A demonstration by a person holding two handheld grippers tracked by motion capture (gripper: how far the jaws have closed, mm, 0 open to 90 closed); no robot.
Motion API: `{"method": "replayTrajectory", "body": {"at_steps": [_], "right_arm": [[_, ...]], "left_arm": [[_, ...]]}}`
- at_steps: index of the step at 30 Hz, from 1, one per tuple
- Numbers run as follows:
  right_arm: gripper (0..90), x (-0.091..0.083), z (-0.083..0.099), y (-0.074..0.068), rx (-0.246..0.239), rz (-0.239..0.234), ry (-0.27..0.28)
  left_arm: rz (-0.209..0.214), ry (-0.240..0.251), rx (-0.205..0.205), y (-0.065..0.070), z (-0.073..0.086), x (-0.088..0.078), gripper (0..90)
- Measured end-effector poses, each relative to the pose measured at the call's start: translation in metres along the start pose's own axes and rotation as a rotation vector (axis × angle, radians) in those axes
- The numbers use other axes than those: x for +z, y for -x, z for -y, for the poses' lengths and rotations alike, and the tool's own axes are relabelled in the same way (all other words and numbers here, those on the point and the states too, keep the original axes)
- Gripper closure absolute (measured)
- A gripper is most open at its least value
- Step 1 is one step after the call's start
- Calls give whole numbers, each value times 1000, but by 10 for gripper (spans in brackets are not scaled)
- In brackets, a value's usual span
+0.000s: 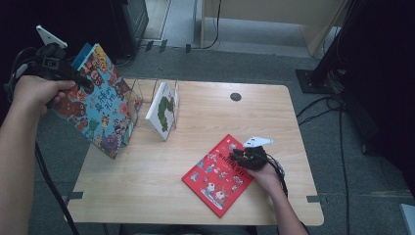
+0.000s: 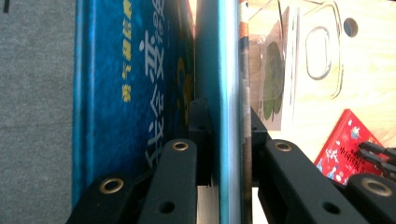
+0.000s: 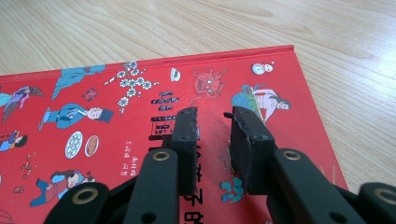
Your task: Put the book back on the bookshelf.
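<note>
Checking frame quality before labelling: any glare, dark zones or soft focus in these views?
High view: dim overall, top corners nearly black, table evenly lit. Left gripper view: the blue book clamped in the left tool is close and soft; the clear rack and tabletop behind wash out. Right gripper view: red book sharp, right tool slightly soft, mild sheen on wood.

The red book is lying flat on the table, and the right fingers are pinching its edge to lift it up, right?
Not quite. The red book does lie flat on the table, but the right gripper isn't pinching its edge. In the right gripper view its fingers rest on top of the cover with a gap between them and nothing held in it.
</note>
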State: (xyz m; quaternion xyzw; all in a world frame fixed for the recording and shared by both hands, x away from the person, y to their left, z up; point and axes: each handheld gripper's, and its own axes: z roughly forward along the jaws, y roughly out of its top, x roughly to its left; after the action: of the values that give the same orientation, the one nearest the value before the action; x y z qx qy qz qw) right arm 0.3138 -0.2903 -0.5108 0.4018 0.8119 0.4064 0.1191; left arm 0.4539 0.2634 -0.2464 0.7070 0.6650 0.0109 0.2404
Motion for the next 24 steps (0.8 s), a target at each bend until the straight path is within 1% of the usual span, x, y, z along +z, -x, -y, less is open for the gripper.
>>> {"method": "replayTrajectory", "body": {"at_steps": [5,7,10,13,15,18,24], "right_arm": [[716,0,0,0,0,0,-2],[718,0,0,0,-2,-1,0],[720,0,0,1,-1,-3,-1],[720,0,0,0,-2,-3,1],[720,1,0,0,-3,-3,1],[720,1,0,0,-3,-3,0],[720,1,0,0,-3,-4,0]], "left_arm": [[-3,2,8,3,-7,14,807],[0,4,3,3,-9,18,806],[4,5,-2,-1,-10,21,805],[6,10,-17,-6,-9,24,808],[6,9,-18,-8,-8,27,809],[-1,9,-15,-7,-8,29,809],[-17,-10,1,-3,-8,34,800]]}}
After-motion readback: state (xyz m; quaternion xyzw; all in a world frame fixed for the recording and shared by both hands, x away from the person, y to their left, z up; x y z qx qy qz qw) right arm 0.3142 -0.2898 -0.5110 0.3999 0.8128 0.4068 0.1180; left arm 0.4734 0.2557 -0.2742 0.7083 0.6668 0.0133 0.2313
